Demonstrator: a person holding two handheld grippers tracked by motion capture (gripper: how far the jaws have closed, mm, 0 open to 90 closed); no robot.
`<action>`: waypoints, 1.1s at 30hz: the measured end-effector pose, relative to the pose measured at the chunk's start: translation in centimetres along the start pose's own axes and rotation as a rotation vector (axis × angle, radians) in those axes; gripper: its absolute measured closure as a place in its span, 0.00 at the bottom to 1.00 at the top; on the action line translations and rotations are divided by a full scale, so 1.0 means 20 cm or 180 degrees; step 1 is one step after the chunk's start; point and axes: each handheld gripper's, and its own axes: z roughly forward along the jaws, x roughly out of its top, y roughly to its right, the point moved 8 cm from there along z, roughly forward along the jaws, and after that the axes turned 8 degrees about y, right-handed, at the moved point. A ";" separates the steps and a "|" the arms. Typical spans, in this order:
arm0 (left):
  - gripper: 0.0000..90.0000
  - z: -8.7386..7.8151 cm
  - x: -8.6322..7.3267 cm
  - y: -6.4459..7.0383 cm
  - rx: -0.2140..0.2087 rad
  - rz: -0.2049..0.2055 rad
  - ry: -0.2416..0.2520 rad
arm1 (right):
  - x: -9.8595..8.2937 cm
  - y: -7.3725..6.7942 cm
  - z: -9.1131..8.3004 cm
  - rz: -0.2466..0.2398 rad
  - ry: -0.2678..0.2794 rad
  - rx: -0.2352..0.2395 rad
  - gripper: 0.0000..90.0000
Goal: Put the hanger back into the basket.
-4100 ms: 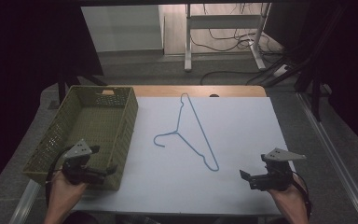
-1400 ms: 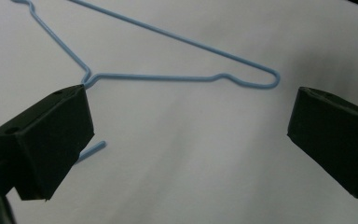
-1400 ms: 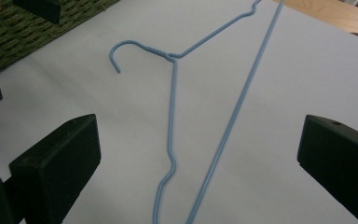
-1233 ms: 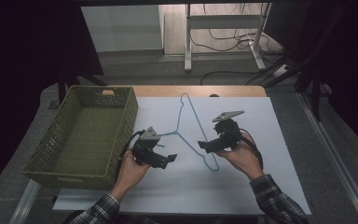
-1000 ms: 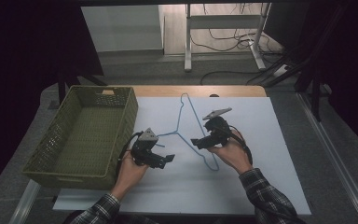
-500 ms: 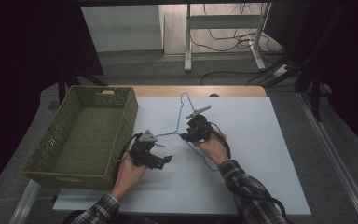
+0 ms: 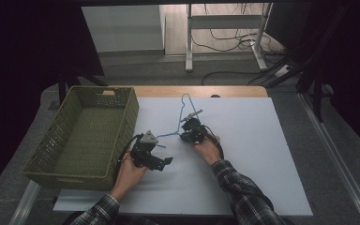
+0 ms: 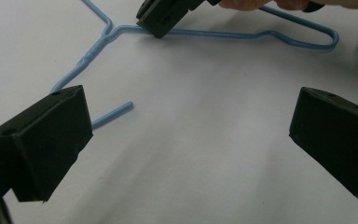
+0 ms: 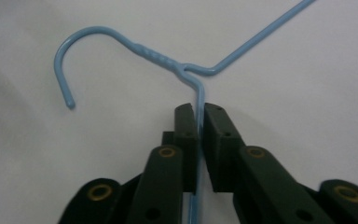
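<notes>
Blue wire hanger (image 7: 183, 117) flat on the white worktop (image 7: 262, 154) just right of the green basket (image 7: 86, 136), right tool (image 9: 198, 122) pinched on its arm below the neck, left tool (image 8: 186, 154) spread wide near its hook

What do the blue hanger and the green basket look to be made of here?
The hanger looks like thin metal wire with a smooth light-blue coating: its neck is twisted wire below the hook, and the right gripper is shut on one arm of it. The basket looks like moulded olive-green plastic, matte, with a perforated lattice in its walls; woven fibre cannot be ruled out.
</notes>
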 end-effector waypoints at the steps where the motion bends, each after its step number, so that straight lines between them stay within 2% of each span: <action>1: 0.00 0.00 0.00 -0.01 -0.0008 -0.0036 0.0012 | 0.00 0.00 0.00 0.0047 -0.0010 -0.0004 0.95; 3: 0.00 0.00 0.00 -0.01 -0.0003 -0.0066 0.0013 | 0.00 0.00 0.00 0.0089 -0.0022 0.0000 0.96; 4: 0.00 0.00 0.00 -0.01 -0.0013 -0.0114 0.0041 | 0.00 0.00 0.00 0.0129 -0.0012 -0.0005 0.96; 5: 0.00 0.00 0.00 -0.02 -0.0070 -0.0261 0.0080 | 0.00 0.01 0.00 0.0199 -0.0004 0.0015 0.96; 6: 0.00 0.00 0.00 -0.02 -0.0070 -0.0261 0.0080 | 0.00 0.01 0.00 0.0199 -0.0004 0.0015 0.96; 7: 0.00 0.00 0.00 -0.02 -0.0062 -0.0357 0.0051 | 0.00 0.01 -0.01 0.0255 0.0007 0.0036 0.96; 8: 0.00 0.00 0.00 -0.02 -0.0062 -0.0357 0.0051 | 0.00 0.01 -0.01 0.0255 0.0007 0.0036 0.96; 9: 0.00 0.00 -0.01 -0.03 -0.0005 -0.0416 -0.0048 | 0.01 0.01 -0.02 0.0266 0.0032 0.0042 0.96; 10: 0.00 0.00 -0.01 -0.03 -0.0005 -0.0416 -0.0048 | 0.01 0.01 -0.02 0.0266 0.0032 0.0042 0.96; 11: 0.00 0.00 -0.01 -0.03 0.0036 -0.0448 -0.0067 | 0.02 0.01 -0.02 0.0272 0.0045 0.0041 0.96; 12: 0.00 -0.01 0.00 -0.02 0.0014 -0.0498 -0.0063 | 0.02 0.01 -0.03 0.0273 0.0056 0.0035 0.96; 14: 0.09 -0.03 0.01 -0.02 0.0023 -0.0505 -0.0074 | 0.03 0.02 -0.04 0.0286 0.0079 0.0045 0.96; 15: 0.14 -0.05 0.00 -0.01 0.0114 -0.0432 -0.0116 | 0.03 0.02 -0.05 0.0303 0.0099 0.0053 0.96; 16: 0.25 -0.05 0.00 -0.01 0.0114 -0.0432 -0.0116 | 0.04 0.02 -0.06 0.0301 0.0105 0.0052 0.96; 17: 0.25 -0.05 0.00 -0.01 0.0077 -0.0440 -0.0132 | 0.04 0.02 -0.06 0.0301 0.0105 0.0052 0.96; 18: 0.41 -0.05 0.00 -0.01 0.0028 -0.0488 -0.0138 | 0.04 0.02 -0.06 0.0315 0.0113 0.0057 0.96; 19: 0.71 -0.04 0.00 -0.02 0.0001 -0.0473 -0.0151 | 0.05 0.03 -0.08 0.0328 0.0124 0.0059 0.96; 20: 0.83 -0.04 0.00 -0.04 0.0071 -0.0424 -0.0219 | 0.05 0.03 -0.08 0.0331 0.0134 0.0052 0.96; 21: 0.91 -0.02 0.00 -0.05 0.0138 -0.0419 -0.0260 | 0.05 0.03 -0.09 0.0340 0.0147 0.0059 0.96; 22: 0.99 -0.02 0.00 -0.05 0.0138 -0.0419 -0.0260 | 0.05 0.03 -0.09 0.0340 0.0147 0.0059 0.96; 23: 0.99 0.00 0.00 -0.09 0.0255 -0.0428 -0.0321 | 0.07 0.03 -0.11 0.0350 0.0173 0.0060 0.96; 24: 1.00 0.00 0.00 -0.09 0.0255 -0.0428 -0.0321 | 0.07 0.03 -0.11 0.0350 0.0173 0.0060 0.96; 25: 1.00 0.01 0.00 -0.13 0.0343 -0.0417 -0.0326 | 0.08 0.03 -0.13 0.0349 0.0202 0.0065 0.96; 26: 1.00 0.01 0.00 -0.13 0.0343 -0.0417 -0.0326 | 0.08 0.03 -0.13 0.0349 0.0202 0.0065 0.96; 27: 1.00 0.02 0.03 -0.17 0.0396 -0.0407 -0.0252 | 0.08 0.03 -0.15 0.0361 0.0221 0.0068 0.96; 32: 1.00 0.04 0.07 -0.23 0.0350 -0.0354 -0.0117 | 0.08 0.04 -0.17 0.0373 0.0216 0.0104 0.96; 33: 1.00 0.04 0.08 -0.23 0.0295 -0.0347 -0.0082 | 0.07 0.04 -0.17 0.0368 0.0206 0.0112 0.96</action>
